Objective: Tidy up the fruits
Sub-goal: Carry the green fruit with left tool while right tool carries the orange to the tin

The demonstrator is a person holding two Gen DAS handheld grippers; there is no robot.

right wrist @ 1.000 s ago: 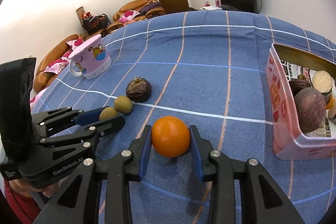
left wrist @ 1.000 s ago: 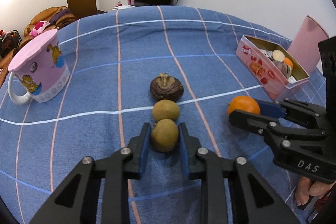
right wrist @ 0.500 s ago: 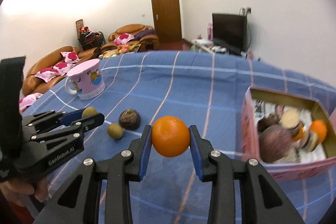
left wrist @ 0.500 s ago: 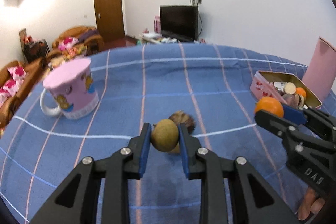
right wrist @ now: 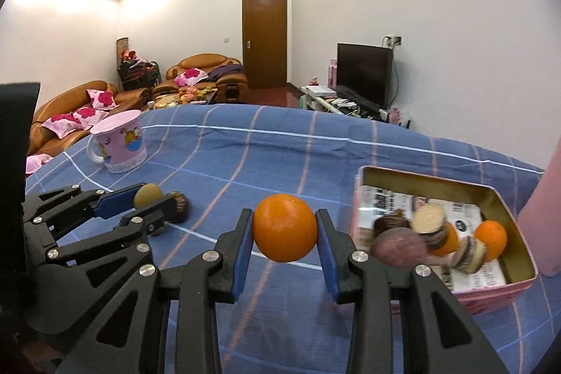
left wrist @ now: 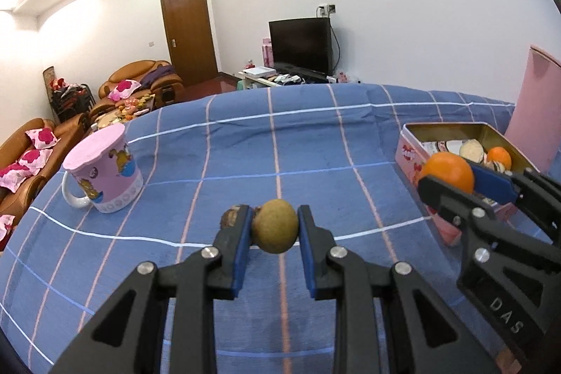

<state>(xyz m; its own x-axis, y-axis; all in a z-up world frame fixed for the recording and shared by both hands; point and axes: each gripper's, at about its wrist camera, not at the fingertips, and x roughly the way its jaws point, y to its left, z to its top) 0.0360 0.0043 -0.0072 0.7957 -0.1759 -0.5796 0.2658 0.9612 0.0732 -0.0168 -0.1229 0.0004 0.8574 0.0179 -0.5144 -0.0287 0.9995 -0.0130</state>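
My left gripper (left wrist: pixel 275 230) is shut on a small yellow-brown round fruit (left wrist: pixel 275 226), lifted above the blue checked cloth (left wrist: pixel 315 135). A dark brown fruit (left wrist: pixel 229 216) peeks out behind its left finger. My right gripper (right wrist: pixel 284 228) is shut on an orange (right wrist: pixel 285 226), also held off the cloth, left of the open pink tin (right wrist: pixel 519 283). The tin holds several fruits, among them a small orange (right wrist: pixel 492 233) and a dark purple one (right wrist: pixel 399 247). In the right wrist view the left gripper (right wrist: pixel 149 202) shows at the left with its fruit (right wrist: pixel 147 195).
A pink cartoon mug (left wrist: pixel 105 169) stands at the cloth's left. The tin's pink lid (left wrist: pixel 538 107) stands upright behind the tin. Another small fruit (right wrist: pixel 157 228) and the dark one (right wrist: pixel 180 211) lie on the cloth. Sofas, a door and a television stand beyond.
Both grippers have risen from the cloth with their fruits and tipped up, so more of the room shows. The second small fruit and the dark fruit stayed on the cloth.
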